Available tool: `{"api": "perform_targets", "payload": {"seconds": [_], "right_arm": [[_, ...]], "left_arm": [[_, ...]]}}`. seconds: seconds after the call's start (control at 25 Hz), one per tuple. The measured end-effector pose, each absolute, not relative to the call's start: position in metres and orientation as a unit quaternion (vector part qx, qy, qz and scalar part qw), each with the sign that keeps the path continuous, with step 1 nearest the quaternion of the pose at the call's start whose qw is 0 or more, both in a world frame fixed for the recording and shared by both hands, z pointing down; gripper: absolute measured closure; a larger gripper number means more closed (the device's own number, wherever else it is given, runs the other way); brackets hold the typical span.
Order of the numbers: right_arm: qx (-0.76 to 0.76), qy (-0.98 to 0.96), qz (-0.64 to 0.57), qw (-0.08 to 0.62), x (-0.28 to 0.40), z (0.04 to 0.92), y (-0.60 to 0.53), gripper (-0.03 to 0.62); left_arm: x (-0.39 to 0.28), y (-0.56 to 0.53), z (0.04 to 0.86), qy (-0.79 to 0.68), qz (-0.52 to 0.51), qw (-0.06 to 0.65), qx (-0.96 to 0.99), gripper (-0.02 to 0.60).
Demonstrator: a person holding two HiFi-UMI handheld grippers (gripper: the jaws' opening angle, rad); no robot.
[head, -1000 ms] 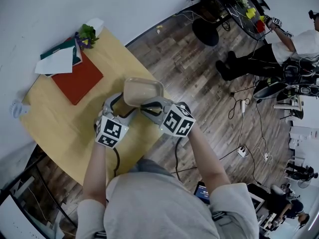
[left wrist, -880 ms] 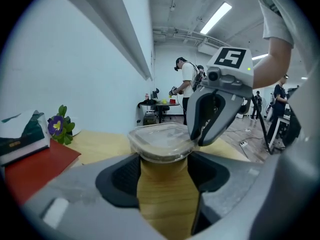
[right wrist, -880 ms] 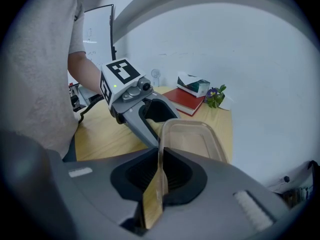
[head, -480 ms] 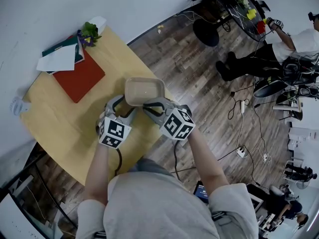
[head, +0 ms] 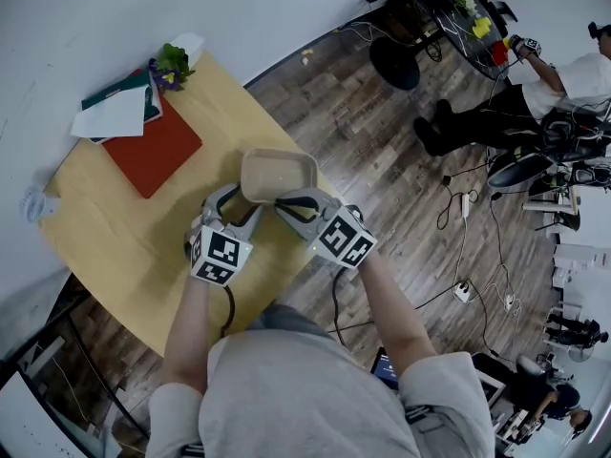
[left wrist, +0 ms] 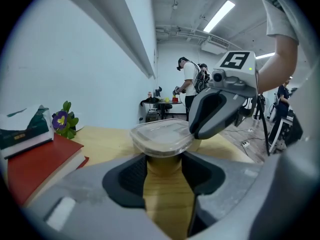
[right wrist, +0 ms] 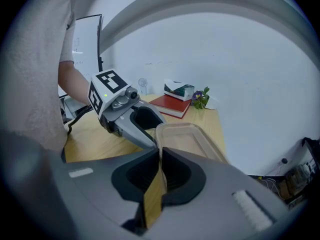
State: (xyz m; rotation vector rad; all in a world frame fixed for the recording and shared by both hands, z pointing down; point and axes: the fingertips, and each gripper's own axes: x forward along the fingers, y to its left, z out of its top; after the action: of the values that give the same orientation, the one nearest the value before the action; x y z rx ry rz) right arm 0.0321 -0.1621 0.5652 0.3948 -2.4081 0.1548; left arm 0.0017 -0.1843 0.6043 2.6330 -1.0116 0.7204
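In the head view, the container [head: 278, 175] is at the three-o'clock edge of the table [head: 115, 237]. It sits between the jaws of the left gripper [head: 241, 208], at its seven o'clock, and the right gripper [head: 294, 204], at its five. The book [head: 153, 146] lies at its ten o'clock, with the flowers [head: 170, 63] beyond at eleven.

"What's new in the frame?"

"The clear container [head: 279, 176], tipped a second ago, now sits level over the table's [head: 115, 246] near edge, its top square to the head view."

"And the grippers?"

"The right gripper [head: 288, 201] slips slightly toward the person. The left gripper [head: 244, 205] turns a touch, so the red book [left wrist: 37, 156] looms larger at its view's left."
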Motion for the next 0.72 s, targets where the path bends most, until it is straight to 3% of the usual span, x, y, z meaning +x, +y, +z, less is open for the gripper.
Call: {"api": "perform_targets", "payload": {"seconds": [0.36, 0.72], "right_arm": [[0.144, -0.93, 0.118, 0.318, 0.033, 0.569, -0.161, 0.579], [0.129, -0.88, -0.055, 0.453, 0.029, 0.58, -0.158, 0.549]], "left_arm": [[0.001, -0.183, 0.607, -0.344, 0.257, 0.102, 0.897, 0.367], [0.002, -0.184, 0.613, -0.346, 0.286, 0.098, 0.888, 0.382]]}}
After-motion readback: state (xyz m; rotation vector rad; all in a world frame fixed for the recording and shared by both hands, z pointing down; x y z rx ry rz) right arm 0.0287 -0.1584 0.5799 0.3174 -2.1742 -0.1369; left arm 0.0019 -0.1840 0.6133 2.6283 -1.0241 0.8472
